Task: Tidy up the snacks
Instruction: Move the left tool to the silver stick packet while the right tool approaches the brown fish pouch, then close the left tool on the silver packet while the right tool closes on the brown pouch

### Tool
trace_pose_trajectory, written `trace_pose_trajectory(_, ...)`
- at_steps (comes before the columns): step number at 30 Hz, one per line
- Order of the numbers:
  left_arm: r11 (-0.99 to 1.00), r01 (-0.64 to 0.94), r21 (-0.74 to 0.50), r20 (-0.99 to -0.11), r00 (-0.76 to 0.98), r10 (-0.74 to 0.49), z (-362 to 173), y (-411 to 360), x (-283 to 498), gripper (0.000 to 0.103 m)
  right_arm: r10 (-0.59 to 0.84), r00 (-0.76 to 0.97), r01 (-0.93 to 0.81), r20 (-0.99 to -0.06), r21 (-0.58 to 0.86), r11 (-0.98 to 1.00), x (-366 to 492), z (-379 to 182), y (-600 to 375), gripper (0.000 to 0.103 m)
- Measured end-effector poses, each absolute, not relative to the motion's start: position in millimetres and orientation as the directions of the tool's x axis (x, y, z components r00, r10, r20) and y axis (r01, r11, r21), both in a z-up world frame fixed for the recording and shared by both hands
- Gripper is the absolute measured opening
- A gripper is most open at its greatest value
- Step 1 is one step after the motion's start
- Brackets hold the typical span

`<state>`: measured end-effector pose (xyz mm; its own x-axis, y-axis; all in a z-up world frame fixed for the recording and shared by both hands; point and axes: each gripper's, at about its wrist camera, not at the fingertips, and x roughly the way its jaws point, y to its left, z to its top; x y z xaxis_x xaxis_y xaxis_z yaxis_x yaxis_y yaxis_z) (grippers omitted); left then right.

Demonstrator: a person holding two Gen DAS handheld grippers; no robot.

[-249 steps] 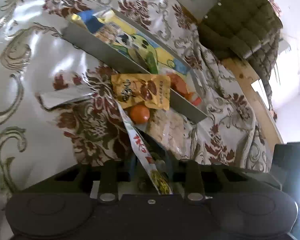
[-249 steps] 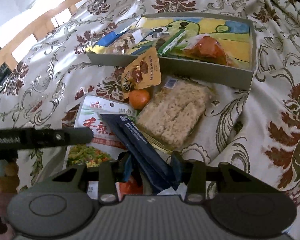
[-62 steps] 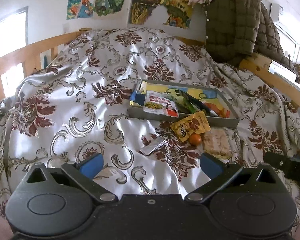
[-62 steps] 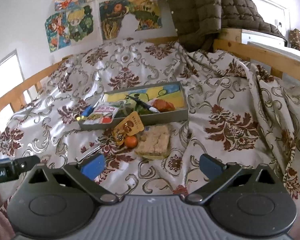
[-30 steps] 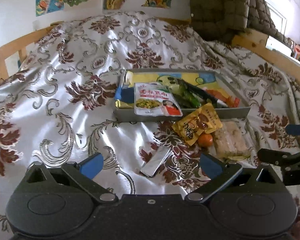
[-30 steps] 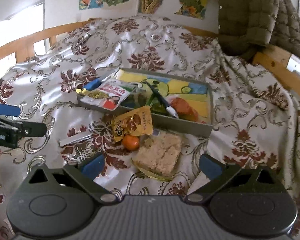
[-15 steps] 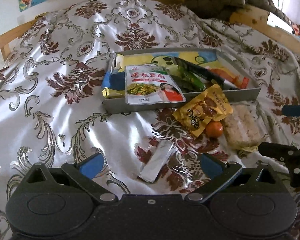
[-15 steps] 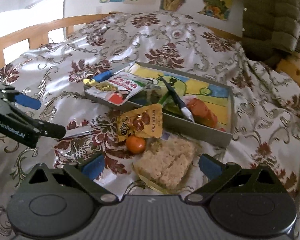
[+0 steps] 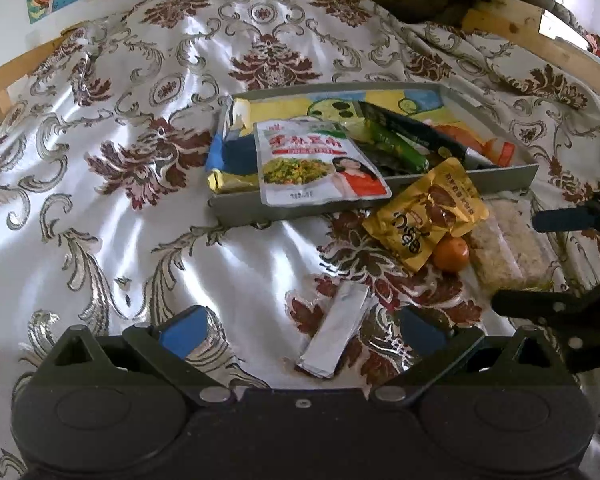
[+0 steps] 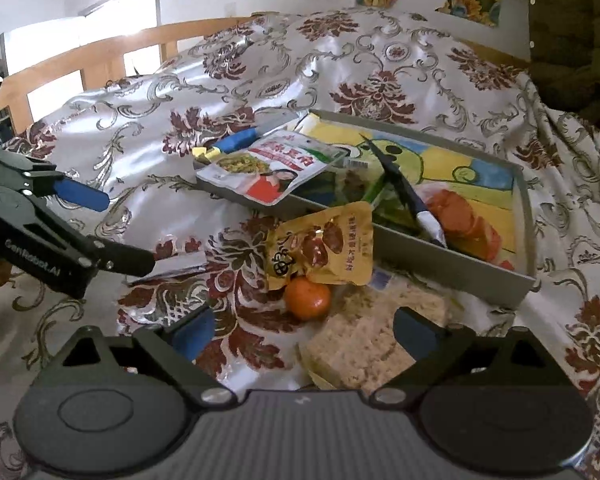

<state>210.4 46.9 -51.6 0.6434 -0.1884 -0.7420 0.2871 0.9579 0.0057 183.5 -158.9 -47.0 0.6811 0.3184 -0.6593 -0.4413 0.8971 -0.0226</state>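
One grey tray (image 9: 380, 204), one orange (image 9: 451, 254), one silver sachet (image 9: 336, 336), two yellow packets (image 9: 426, 214)

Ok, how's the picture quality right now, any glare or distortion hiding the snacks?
Left wrist view: strong glare on the satin bedspread left of the silver sachet, which blends into it; fisheye bends the tray. Right wrist view: window blown out, the orange and rice cake pack clear.
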Motion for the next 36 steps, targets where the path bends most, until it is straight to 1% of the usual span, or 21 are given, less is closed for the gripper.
trace_pose_trajectory(2, 0.958, 0.287, 0.004, -0.748, 0.637, -0.188, -54.6, 46.3, 210.8, 0.102, 0.315, 0.681, -0.437, -0.661, -0.022, 0.899, 187.9, -50.7, -156.3, 0.094)
trace_pose_trajectory(10, 0.951, 0.31, -0.011, -0.767, 0.608, -0.208, -64.6, 43.7, 214.3, 0.1, 0.34, 0.658, -0.465, -0.672, -0.007, 0.885, 203.2, -60.8, -147.0, 0.09)
trace_pose_trajectory(12, 0.948, 0.318, -0.023, -0.77, 0.599, -0.22, -66.3, 43.8, 215.7, 0.098, 0.345, 0.648, -0.473, -0.679, -0.004, 0.881, 206.9, -63.8, -143.7, 0.085)
trace_pose_trajectory(16, 0.939, 0.342, -0.037, -0.767, 0.593, -0.247, -67.2, 42.4, 216.1, 0.091, 0.344, 0.642, -0.479, -0.685, -0.008, 0.878, 213.2, -68.8, -138.3, 0.081)
trace_pose_trajectory(17, 0.936, 0.349, -0.04, -0.765, 0.592, -0.254, -67.3, 41.8, 215.9, 0.088, 0.345, 0.64, -0.48, -0.687, -0.007, 0.877, 214.5, -70.0, -137.4, 0.078)
trace_pose_trajectory(19, 0.93, 0.365, -0.05, -0.765, 0.584, -0.27, -68.0, 41.2, 216.4, 0.081, 0.341, 0.641, -0.478, -0.688, -0.01, 0.878, 216.9, -71.4, -136.6, 0.075)
trace_pose_trajectory(21, 0.925, 0.374, -0.065, -0.771, 0.57, -0.285, -69.5, 40.6, 217.6, 0.07, 0.334, 0.646, -0.475, -0.687, -0.02, 0.88, 218.5, -72.7, -135.3, 0.07)
trace_pose_trajectory(22, 0.924, 0.376, -0.071, -0.774, 0.563, -0.289, -70.6, 40.4, 218.2, 0.067, 0.329, 0.649, -0.473, -0.686, -0.026, 0.88, 219.1, -73.4, -134.5, 0.069)
trace_pose_trajectory(24, 0.924, 0.375, -0.072, -0.785, 0.551, -0.285, -73.1, 40.1, 219.9, 0.051, 0.32, 0.655, -0.469, -0.684, -0.037, 0.882, 220.4, -74.4, -133.5, 0.063)
trace_pose_trajectory(25, 0.925, 0.374, -0.067, -0.791, 0.545, -0.278, -74.4, 40.0, 220.7, 0.049, 0.315, 0.658, -0.467, -0.684, -0.043, 0.883, 220.9, -74.7, -133.0, 0.062)
trace_pose_trajectory(27, 0.926, 0.371, -0.072, -0.796, 0.538, -0.278, -75.6, 40.9, 221.8, 0.045, 0.297, 0.669, -0.459, -0.681, -0.064, 0.886, 221.9, -75.3, -131.6, 0.053)
trace_pose_trajectory(28, 0.925, 0.372, -0.079, -0.797, 0.534, -0.282, -75.6, 41.3, 222.2, 0.043, 0.286, 0.673, -0.454, -0.682, -0.076, 0.888, 222.3, -75.6, -130.2, 0.051)
trace_pose_trajectory(29, 0.924, 0.374, -0.085, -0.799, 0.529, -0.287, -75.4, 41.3, 222.3, 0.039, 0.279, 0.674, -0.453, -0.684, -0.085, 0.888, 222.9, -76.0, -128.7, 0.046)
trace_pose_trajectory(30, 0.921, 0.379, -0.091, -0.8, 0.523, -0.294, -75.3, 40.9, 222.1, 0.034, 0.274, 0.672, -0.453, -0.688, -0.089, 0.887, 223.2, -76.9, -127.2, 0.046)
trace_pose_trajectory(33, 0.913, 0.395, -0.096, -0.804, 0.51, -0.305, -75.4, 38.4, 220.1, 0.026, 0.251, 0.664, -0.458, -0.705, -0.119, 0.881, 222.4, -79.5, -121.8, 0.044)
trace_pose_trajectory(36, 0.911, 0.4, -0.105, -0.806, 0.503, -0.313, -74.9, 37.2, 219.3, 0.022, 0.249, 0.657, -0.462, -0.712, -0.12, 0.879, 220.9, -78.8, -119.5, 0.042)
